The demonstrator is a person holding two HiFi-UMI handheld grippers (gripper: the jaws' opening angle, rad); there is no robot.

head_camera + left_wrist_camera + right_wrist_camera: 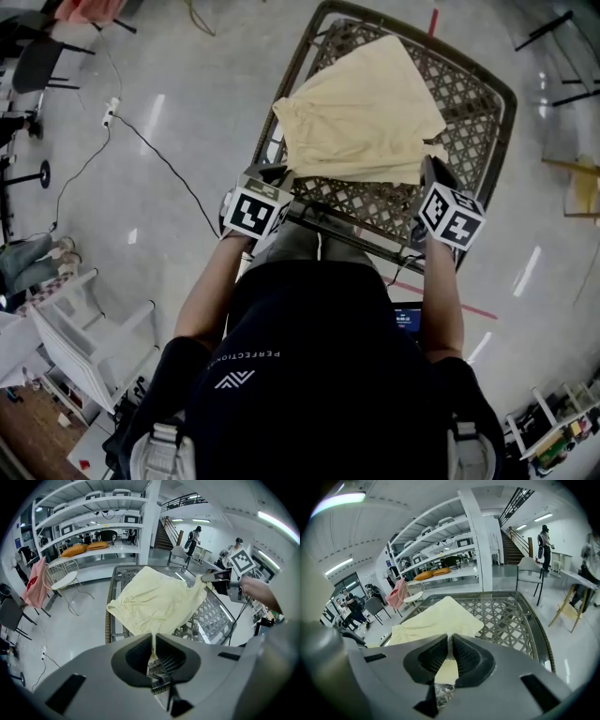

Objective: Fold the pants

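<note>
Pale yellow pants [361, 112] lie on a lattice-top table [469, 103], bunched towards its left and near side. My left gripper [281, 178] is shut on the pants' near left edge, and cloth runs up between its jaws in the left gripper view [153, 641]. At the near right corner of the cloth my right gripper [429, 169] is shut on the fabric, which shows pinched between its jaws [450, 644]. The pants [157, 602] spread away from the left gripper, and the pants [436, 620] also fill the table's left part in the right gripper view.
The table's dark rim [309, 56] frames a woven top under glass. A white plastic chair [80, 342] stands at the person's left, a cable [155, 155] runs over the floor. Shelving [93, 522], a round chair [63, 576] and a wooden stool [581, 183] stand around.
</note>
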